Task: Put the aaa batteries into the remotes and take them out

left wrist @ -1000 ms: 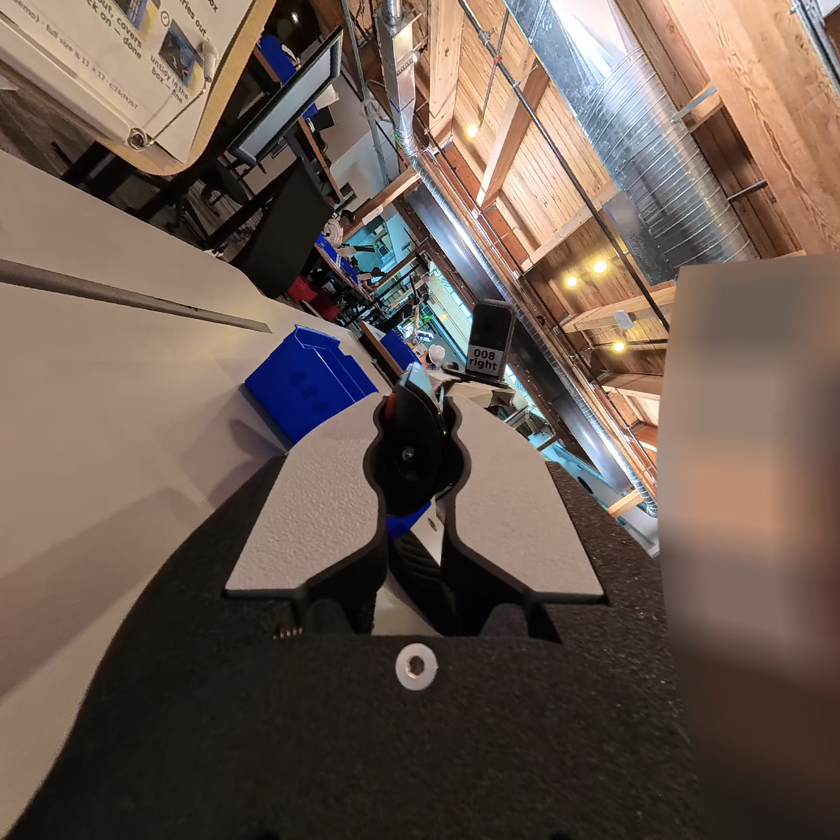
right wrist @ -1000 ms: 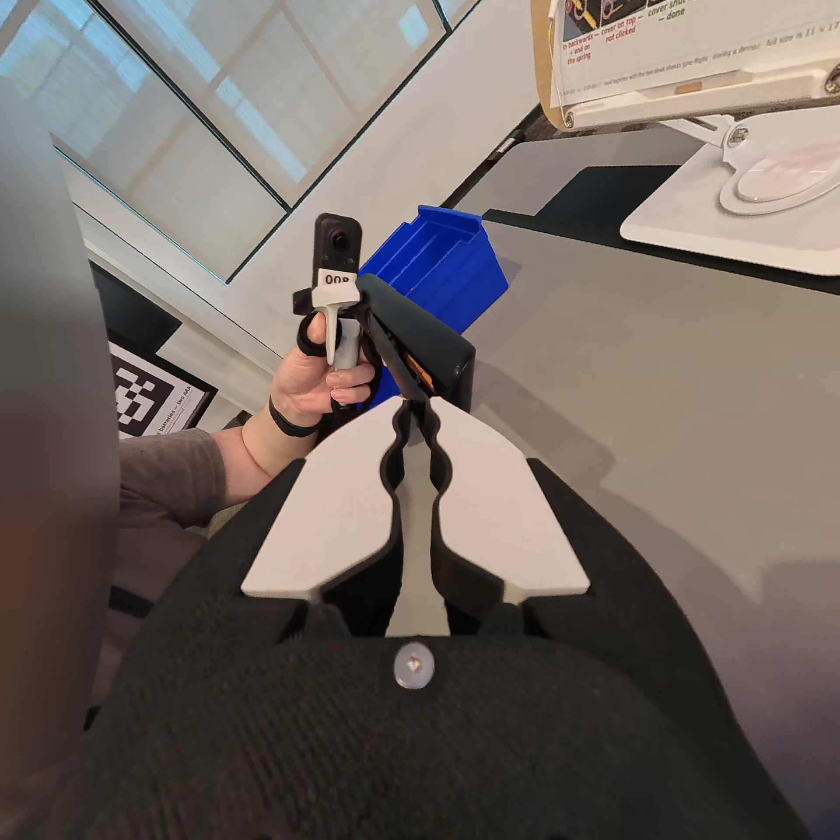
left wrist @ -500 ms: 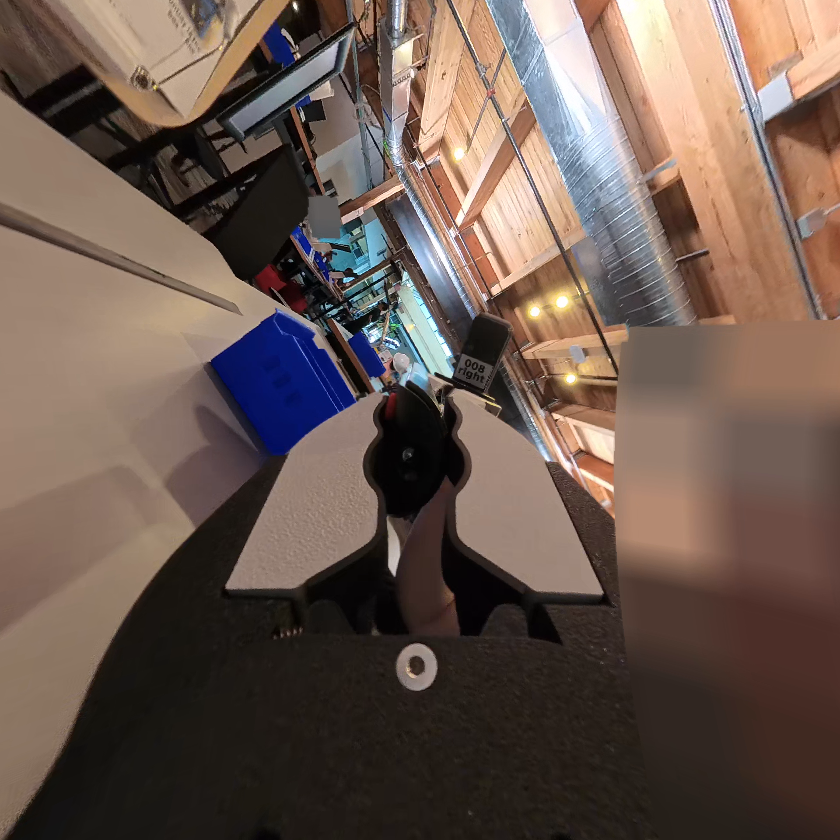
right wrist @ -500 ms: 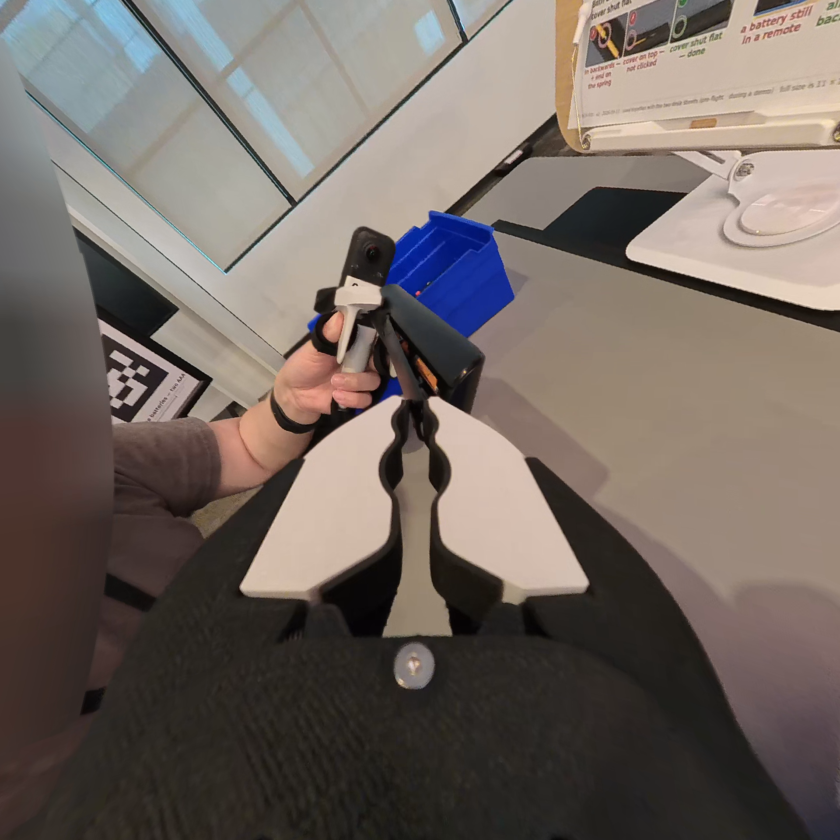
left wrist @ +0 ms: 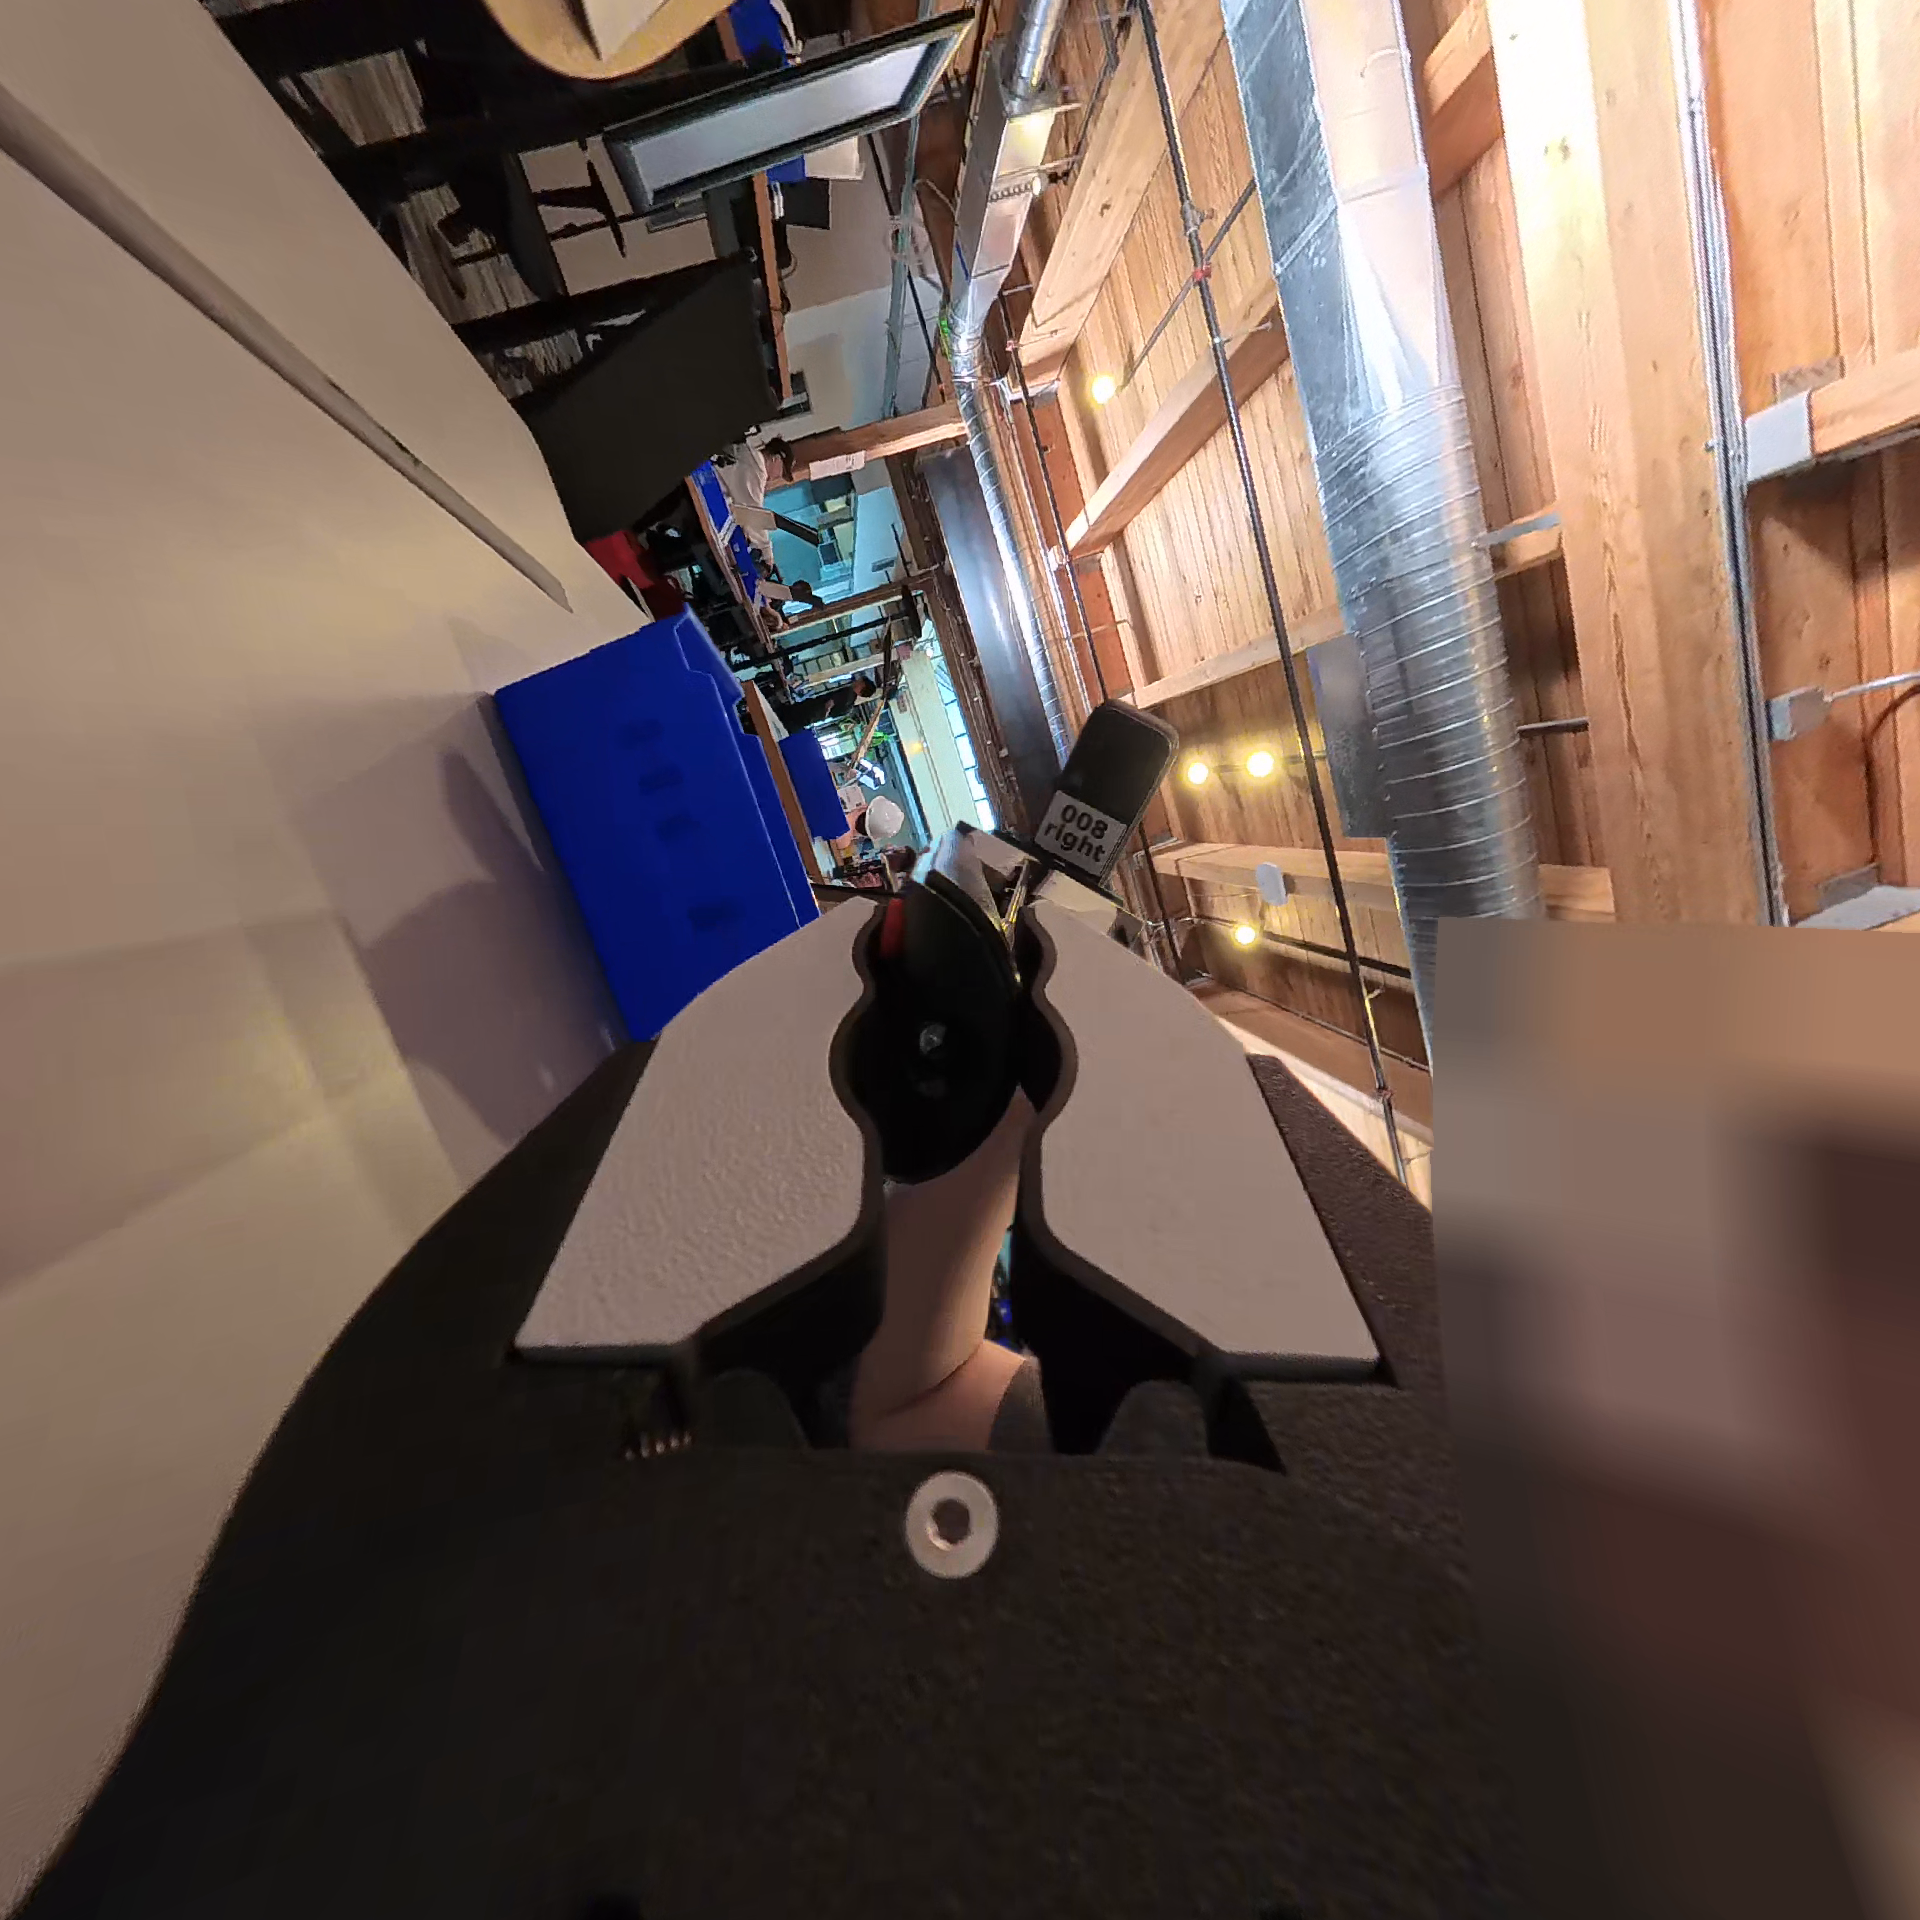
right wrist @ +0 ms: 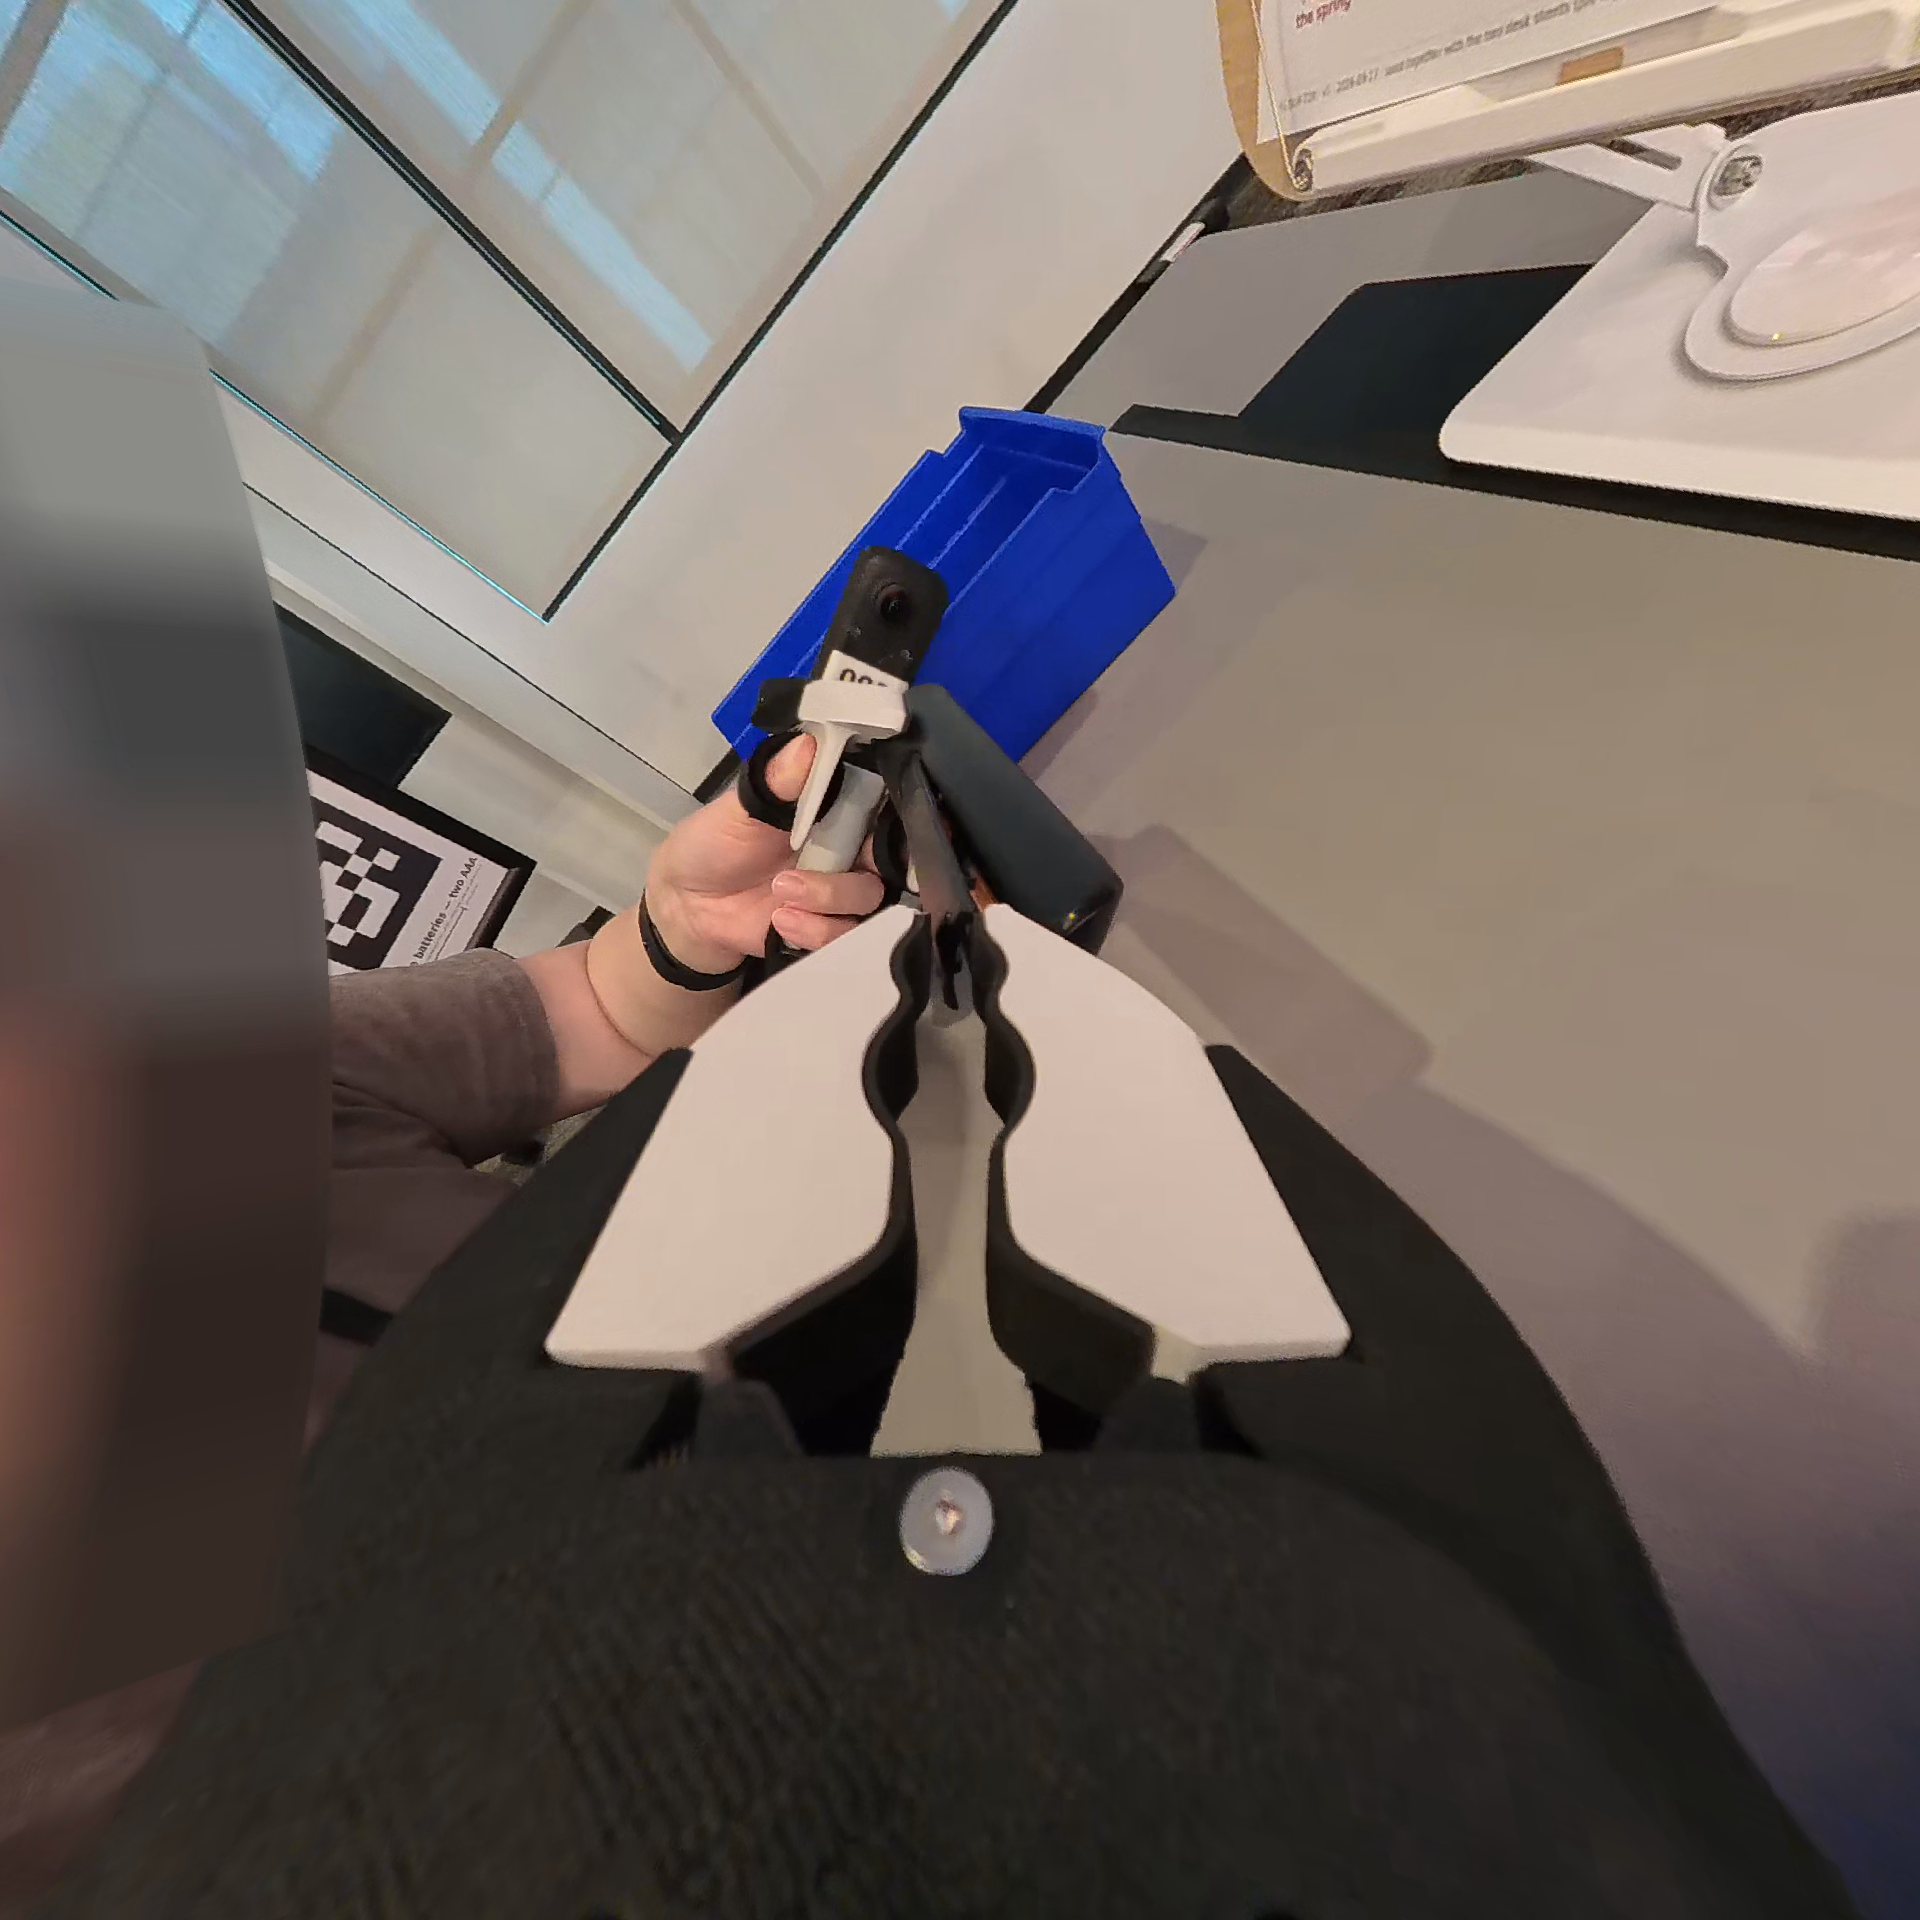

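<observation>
Left tongs [left wrist: 940,997] grip my black remote [left wrist: 935,1060], held in the air above the grey table [right wrist: 1507,831]. Right tongs [right wrist: 948,966] pinch its thin cover edge [right wrist: 940,883]. Blue bin [right wrist: 997,582] stands just behind.

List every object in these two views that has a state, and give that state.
left gripper: shut on the remote
right gripper: nearly shut at the remote's edge; grip unclear
remote: held above the table
blue bin: upright on the table, open-topped
</observation>
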Demonstrator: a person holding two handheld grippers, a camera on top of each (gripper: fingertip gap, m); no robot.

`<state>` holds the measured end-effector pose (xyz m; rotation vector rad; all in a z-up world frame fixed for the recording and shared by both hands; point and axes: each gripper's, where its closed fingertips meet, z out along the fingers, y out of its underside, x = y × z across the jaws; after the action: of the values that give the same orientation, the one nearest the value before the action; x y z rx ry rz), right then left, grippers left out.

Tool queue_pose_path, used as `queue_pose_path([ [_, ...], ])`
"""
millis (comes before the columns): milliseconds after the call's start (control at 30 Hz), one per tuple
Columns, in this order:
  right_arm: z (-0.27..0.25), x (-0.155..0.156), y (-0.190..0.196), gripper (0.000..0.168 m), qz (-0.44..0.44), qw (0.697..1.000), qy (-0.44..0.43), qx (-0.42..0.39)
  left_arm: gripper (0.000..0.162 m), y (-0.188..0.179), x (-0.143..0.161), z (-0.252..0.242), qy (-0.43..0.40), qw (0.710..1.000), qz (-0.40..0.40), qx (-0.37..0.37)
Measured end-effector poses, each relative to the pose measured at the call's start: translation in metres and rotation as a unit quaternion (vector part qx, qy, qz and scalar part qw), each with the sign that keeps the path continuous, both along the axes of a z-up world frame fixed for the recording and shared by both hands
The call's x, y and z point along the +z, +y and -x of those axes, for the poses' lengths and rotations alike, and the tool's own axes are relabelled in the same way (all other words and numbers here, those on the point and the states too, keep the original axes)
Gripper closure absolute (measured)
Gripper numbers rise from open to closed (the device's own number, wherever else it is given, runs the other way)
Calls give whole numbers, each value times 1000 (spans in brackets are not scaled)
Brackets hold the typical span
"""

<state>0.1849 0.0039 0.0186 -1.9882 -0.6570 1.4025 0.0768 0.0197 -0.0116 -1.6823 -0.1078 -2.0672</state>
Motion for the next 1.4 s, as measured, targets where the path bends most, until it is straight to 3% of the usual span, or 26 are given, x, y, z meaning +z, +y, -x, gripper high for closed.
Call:
queue_pose_path([
  [133, 1, 0, -2, 150, 0, 1000, -6, 1, 140, 1, -4, 0, -3, 1000, 11, 2],
  [733, -4, 14, -5, 138, -30, 1000, -5, 1, 140, 1, 1, 2, -32, 999, 22, -4],
  [833, -16, 5, 5, 123, -53, 997, -57, -30, 140, 1, 6, 3, -52, 998, 29, -9],
  [933, -18, 13, 7, 123, -69, 996, -37, -32, 140, 1, 6, 3, -36, 999, 14, -5],
  [1167, -10, 5, 10, 123, 0, 999, 29, -15, 140, 0, 10, 4, -32, 999, -1, -2],
  [1400, -1, -10, 13, 123, 1, 1000, -4, -21, 140, 0, 13, 5, -23, 1000, -19, 4],
])
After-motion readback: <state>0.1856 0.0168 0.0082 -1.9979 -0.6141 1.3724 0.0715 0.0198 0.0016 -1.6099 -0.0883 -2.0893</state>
